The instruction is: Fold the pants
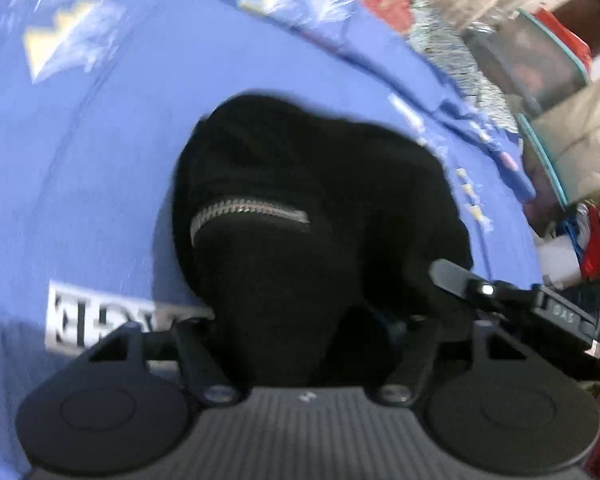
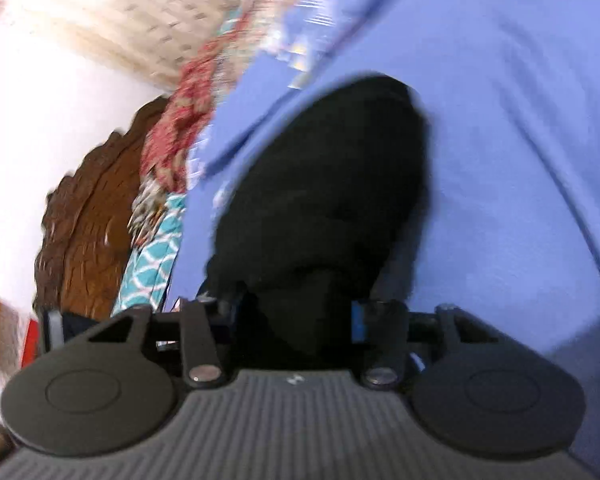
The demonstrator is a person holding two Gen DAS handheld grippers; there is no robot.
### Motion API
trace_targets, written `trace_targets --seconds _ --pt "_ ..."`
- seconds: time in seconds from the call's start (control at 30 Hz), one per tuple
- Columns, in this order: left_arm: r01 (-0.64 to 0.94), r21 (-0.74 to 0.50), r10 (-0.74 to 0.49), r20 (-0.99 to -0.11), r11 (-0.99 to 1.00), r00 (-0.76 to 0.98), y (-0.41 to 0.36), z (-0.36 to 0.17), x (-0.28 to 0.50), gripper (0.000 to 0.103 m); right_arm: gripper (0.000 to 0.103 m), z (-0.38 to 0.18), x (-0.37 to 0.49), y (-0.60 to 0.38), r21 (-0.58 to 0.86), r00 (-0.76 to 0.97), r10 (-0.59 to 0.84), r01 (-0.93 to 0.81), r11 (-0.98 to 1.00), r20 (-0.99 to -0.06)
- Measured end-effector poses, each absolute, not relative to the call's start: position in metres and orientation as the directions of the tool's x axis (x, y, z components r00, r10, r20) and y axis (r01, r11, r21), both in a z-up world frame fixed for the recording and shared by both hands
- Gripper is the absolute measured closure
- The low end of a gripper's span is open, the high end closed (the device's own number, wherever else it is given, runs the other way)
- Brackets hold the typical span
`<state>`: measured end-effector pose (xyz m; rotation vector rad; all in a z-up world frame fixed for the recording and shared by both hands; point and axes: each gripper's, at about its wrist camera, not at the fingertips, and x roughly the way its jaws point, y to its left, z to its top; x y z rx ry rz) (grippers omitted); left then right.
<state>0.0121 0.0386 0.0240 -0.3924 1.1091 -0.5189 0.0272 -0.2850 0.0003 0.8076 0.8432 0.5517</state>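
Note:
Black pants (image 1: 300, 184) with a silver zipper (image 1: 248, 210) lie bunched on a blue bedsheet (image 1: 100, 168). My left gripper (image 1: 304, 328) is shut on the near edge of the pants; the cloth hides its fingertips. The other gripper's body (image 1: 512, 300) shows at the right of the left wrist view, at the same edge. In the right wrist view the pants (image 2: 324, 184) stretch away over the sheet (image 2: 520, 160). My right gripper (image 2: 296, 320) is shut on the pants, cloth filling the gap between its fingers.
Patterned red and teal bedding (image 2: 168, 168) and a carved brown wooden headboard (image 2: 88, 220) stand beyond the sheet's edge. A teal-rimmed box (image 1: 540, 72) and assorted clutter (image 1: 588, 248) sit to the right of the bed. The sheet has printed patches (image 1: 100, 316).

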Motion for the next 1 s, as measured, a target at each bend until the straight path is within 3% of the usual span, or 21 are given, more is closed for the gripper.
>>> trace_targets --seconds 0.07,0.23,0.37,0.47,0.57,0.6,0.63,0.73,0.9,1.0 --pt "0.251 -0.53 -0.585 -0.706 0.81 0.399 0.037 0.051 0.02 0.048 0.066 0.034 0.03 -0.279 0.733 0.595 0.691 -0.235 0.639 -0.411" --pt "0.368 -0.383 -0.531 -0.62 0.847 0.578 0.009 0.113 0.061 0.048 0.067 0.091 0.074 -0.286 0.638 0.703 0.643 -0.352 0.685 -0.303" --pt "0.38 -0.27 -0.464 -0.579 0.885 0.671 -0.026 0.123 0.112 0.044 0.067 0.112 0.126 -0.293 0.539 0.779 0.564 -0.36 0.761 -0.275" --pt "0.316 -0.189 -0.361 -0.639 0.93 0.679 -0.055 0.092 0.157 0.04 0.063 0.091 0.164 -0.297 0.505 0.808 0.465 -0.25 0.826 -0.361" --pt "0.199 -0.05 -0.167 -0.755 0.979 0.634 -0.073 0.042 0.188 0.042 0.062 0.049 0.195 -0.291 0.434 0.781 0.299 -0.039 0.9 -0.549" --pt "0.159 -0.024 -0.117 -0.785 0.987 0.608 -0.076 0.028 0.193 0.037 0.061 0.035 0.199 -0.288 0.392 0.749 0.248 0.017 0.92 -0.614" --pt "0.13 -0.034 -0.107 -0.786 0.991 0.608 -0.077 0.022 0.193 0.033 0.05 0.028 0.198 -0.284 0.378 0.744 0.227 0.037 0.925 -0.628" --pt "0.131 -0.005 -0.088 -0.767 0.991 0.636 -0.081 0.028 0.178 0.033 0.028 0.033 0.179 -0.286 0.388 0.767 0.2 0.069 0.919 -0.61" --pt "0.151 0.026 -0.078 -0.763 0.988 0.641 -0.074 0.053 0.149 0.028 0.025 0.057 0.136 -0.294 0.366 0.806 0.128 0.115 0.924 -0.577" --pt "0.138 0.05 -0.053 -0.757 0.989 0.652 -0.063 0.062 0.117 0.024 0.016 0.054 0.094 -0.301 0.429 0.814 0.153 0.128 0.894 -0.561"
